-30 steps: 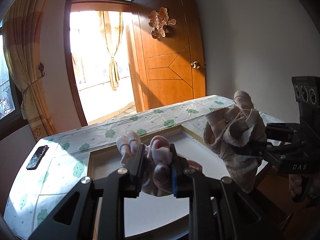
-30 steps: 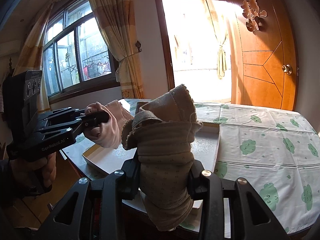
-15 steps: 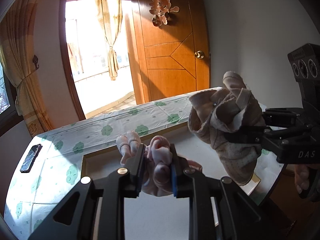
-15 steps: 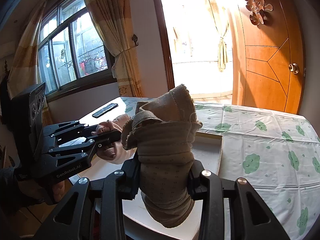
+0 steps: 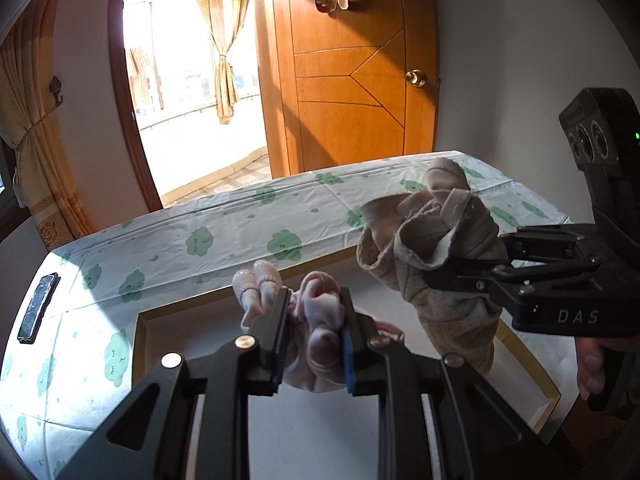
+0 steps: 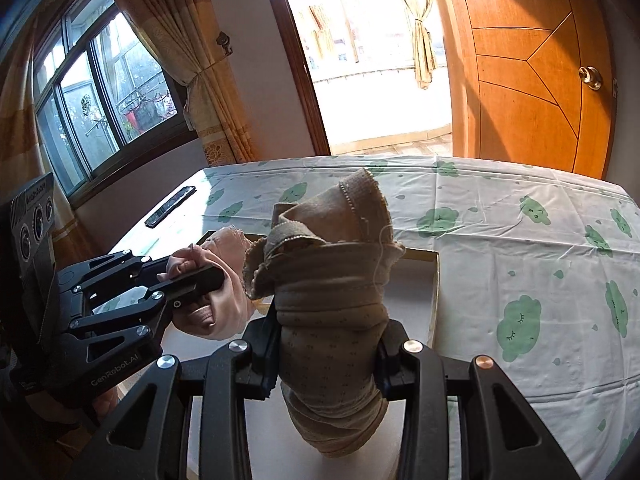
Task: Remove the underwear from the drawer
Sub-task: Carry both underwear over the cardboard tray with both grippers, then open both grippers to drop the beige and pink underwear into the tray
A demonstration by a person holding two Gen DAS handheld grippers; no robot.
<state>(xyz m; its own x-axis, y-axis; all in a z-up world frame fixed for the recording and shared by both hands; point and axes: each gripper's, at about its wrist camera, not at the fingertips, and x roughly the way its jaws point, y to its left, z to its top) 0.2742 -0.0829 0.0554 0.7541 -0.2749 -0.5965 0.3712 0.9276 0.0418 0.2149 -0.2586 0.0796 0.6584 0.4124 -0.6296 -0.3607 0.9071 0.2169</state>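
Note:
A bunched pink underwear (image 5: 320, 314) sits clamped between the pads of my left gripper (image 5: 314, 304), which is shut on it. My right gripper (image 6: 328, 320) is shut on a beige dotted underwear (image 6: 332, 280) that stands up out of its jaws and hangs below them. Both are held in the air above the drawer (image 5: 140, 344), a shallow box with a white floor and a wooden rim (image 6: 436, 292) lying on the table. From each wrist view the other gripper shows alongside: the right gripper (image 5: 460, 276) with the beige underwear (image 5: 436, 240), the left gripper (image 6: 200, 280) with the pink underwear (image 6: 224, 312).
The table (image 5: 224, 216) wears a white cloth with green cloud prints. A dark remote (image 5: 38, 308) lies near its left edge. Behind stand a wooden door (image 5: 352, 60), a bright balcony doorway (image 5: 192, 80) and a curtained window (image 6: 100, 92). A hand (image 5: 592, 364) holds the right gripper's handle.
Both grippers have travelled forward over the table and drawer, each keeping its underwear. The floor beside the table has dropped out of view and the far tablecloth looks nearer.

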